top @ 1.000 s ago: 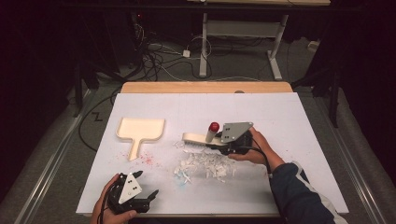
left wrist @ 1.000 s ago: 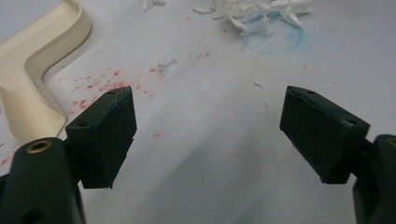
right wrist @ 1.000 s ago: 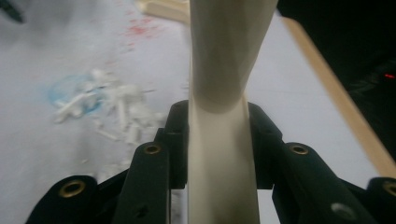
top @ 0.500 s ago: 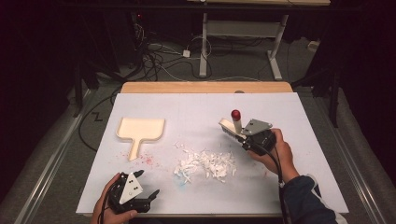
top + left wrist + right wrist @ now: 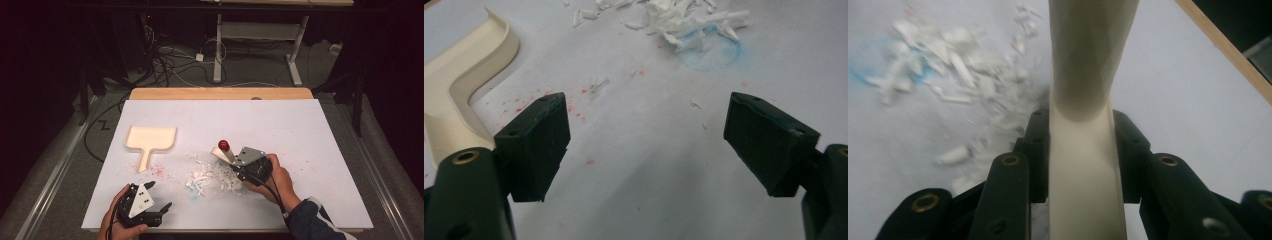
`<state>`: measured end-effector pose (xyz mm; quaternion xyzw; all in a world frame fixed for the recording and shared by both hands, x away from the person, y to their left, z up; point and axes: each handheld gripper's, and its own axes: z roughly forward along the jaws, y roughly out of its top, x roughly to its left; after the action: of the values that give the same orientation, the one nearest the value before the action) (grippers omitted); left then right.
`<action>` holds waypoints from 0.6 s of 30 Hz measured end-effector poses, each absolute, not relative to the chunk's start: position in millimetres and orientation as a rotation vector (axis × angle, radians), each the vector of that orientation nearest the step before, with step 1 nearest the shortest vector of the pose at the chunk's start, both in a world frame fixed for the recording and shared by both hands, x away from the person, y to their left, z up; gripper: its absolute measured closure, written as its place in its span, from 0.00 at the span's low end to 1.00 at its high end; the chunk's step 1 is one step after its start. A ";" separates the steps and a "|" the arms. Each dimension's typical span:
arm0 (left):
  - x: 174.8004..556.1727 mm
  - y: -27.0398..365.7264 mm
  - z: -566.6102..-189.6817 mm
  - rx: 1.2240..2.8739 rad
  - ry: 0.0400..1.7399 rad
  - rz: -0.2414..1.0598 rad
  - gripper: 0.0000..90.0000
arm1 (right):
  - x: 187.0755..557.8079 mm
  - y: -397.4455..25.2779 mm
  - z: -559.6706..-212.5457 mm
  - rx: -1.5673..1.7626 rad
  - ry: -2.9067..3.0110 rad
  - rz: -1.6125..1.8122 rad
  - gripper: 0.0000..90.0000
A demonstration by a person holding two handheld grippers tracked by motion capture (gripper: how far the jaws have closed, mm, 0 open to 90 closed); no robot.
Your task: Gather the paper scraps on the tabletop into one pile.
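A cream dustpan [image 5: 150, 140] lies on the white table sheet at the left, its handle toward me; part of it is in the left gripper view [image 5: 469, 75]. A pile of white paper scraps [image 5: 212, 177] sits mid-table, also seen as scraps [image 5: 684, 22] and scraps [image 5: 953, 55]. My right gripper [image 5: 235, 162] is shut on a cream brush handle [image 5: 1088, 125] with a red knob [image 5: 223, 145], at the pile's right edge. My left gripper [image 5: 159, 196] rests near the front edge, open with nothing between its jaws [image 5: 646, 140].
Red specks [image 5: 160, 171] dot the sheet beside the dustpan handle, and a blue stain [image 5: 709, 50] lies under the pile. The wooden table edge [image 5: 220, 93] runs along the back. Cables [image 5: 170, 65] and a desk frame [image 5: 260, 30] stand on the floor beyond.
My right gripper swung right with the brush, then came back left and toward me to the pile's edge. The scraps are bunched tighter. The left gripper stayed put.
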<state>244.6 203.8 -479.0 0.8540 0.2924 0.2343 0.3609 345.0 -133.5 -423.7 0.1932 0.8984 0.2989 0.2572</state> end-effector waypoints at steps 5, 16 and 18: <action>244.4 203.6 -478.7 2.196 0.753 0.606 0.20 | 337.1 -131.7 -411.7 0.523 2.420 0.885 0.75; 243.0 207.6 -476.5 2.181 0.774 0.621 0.20 | 354.6 -154.6 -392.8 0.595 2.361 0.986 0.75; 244.3 208.4 -476.7 2.175 0.772 0.629 0.20 | 368.8 -153.5 -392.5 0.576 2.360 1.008 0.75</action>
<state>244.3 208.4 -476.7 0.8461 0.3003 0.2449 0.3660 368.8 -153.5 -392.5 0.2119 0.8681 0.3707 0.2531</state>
